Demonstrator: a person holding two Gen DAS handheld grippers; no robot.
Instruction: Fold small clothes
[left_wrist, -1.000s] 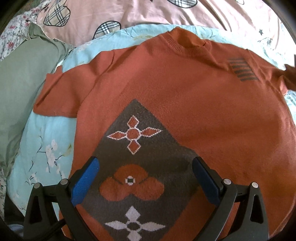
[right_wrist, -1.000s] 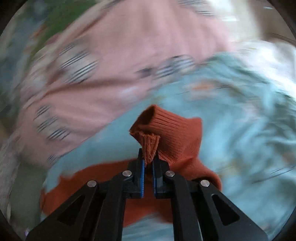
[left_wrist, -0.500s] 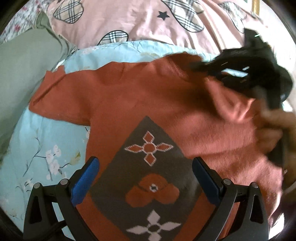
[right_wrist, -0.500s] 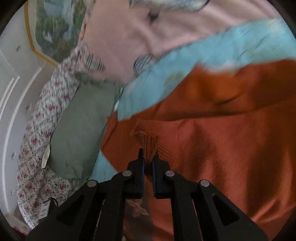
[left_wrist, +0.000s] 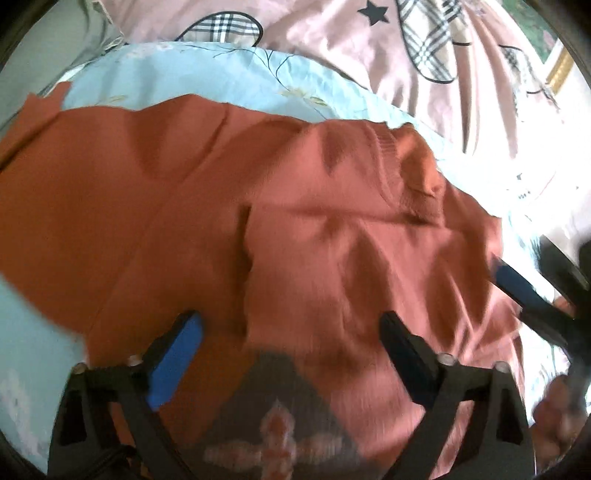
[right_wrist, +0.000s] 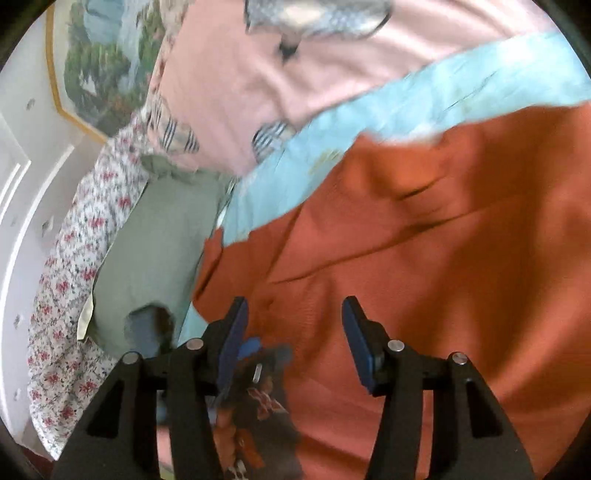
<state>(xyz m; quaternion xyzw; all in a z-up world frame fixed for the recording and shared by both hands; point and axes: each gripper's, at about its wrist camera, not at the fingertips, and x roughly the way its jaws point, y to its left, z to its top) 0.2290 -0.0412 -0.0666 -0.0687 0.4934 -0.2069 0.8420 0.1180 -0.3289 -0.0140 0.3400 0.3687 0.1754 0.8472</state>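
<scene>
**Figure: Sleeve fold just released — risks to the fold from here**

Right gripper (right_wrist: 293, 332): its jaws have just been opening and now stand apart, the blue pads clear of the cloth; nothing is pinched between them. The orange sweater (right_wrist: 424, 295) lies directly ahead of and beneath this gripper, spread on the light blue sheet (right_wrist: 424, 99) of the bed. Left gripper (left_wrist: 291, 354): its jaws have just been closing a little yet remain spread wide, holding nothing, poised over the sweater's patterned grey panel (left_wrist: 280, 417). Ahead of it lies the folded-over flap (left_wrist: 351, 229), loose and creased, its free edge running away from the gripper's left finger; the ribbed collar (left_wrist: 406, 173) sits beyond, bunched.

Likely faults, judged from this arrangement. (1) The flap is rumpled rather than flat; a second fold laid over it would probably lock the creases in. (2) The right gripper's pad, seen at the right of the left wrist view, is close to the flap's outer side; if it drags while leaving, the knit could snag and the fold pull open. (3) The far sleeve (left_wrist: 33, 110), ahead and to the left, reaches off the sheet toward the green pillow (right_wrist: 155, 254); a grasp there might catch bedding too. (4) The pink quilt (left_wrist: 332, 44) beyond gives a soft, uneven base, so edges may drift.
</scene>
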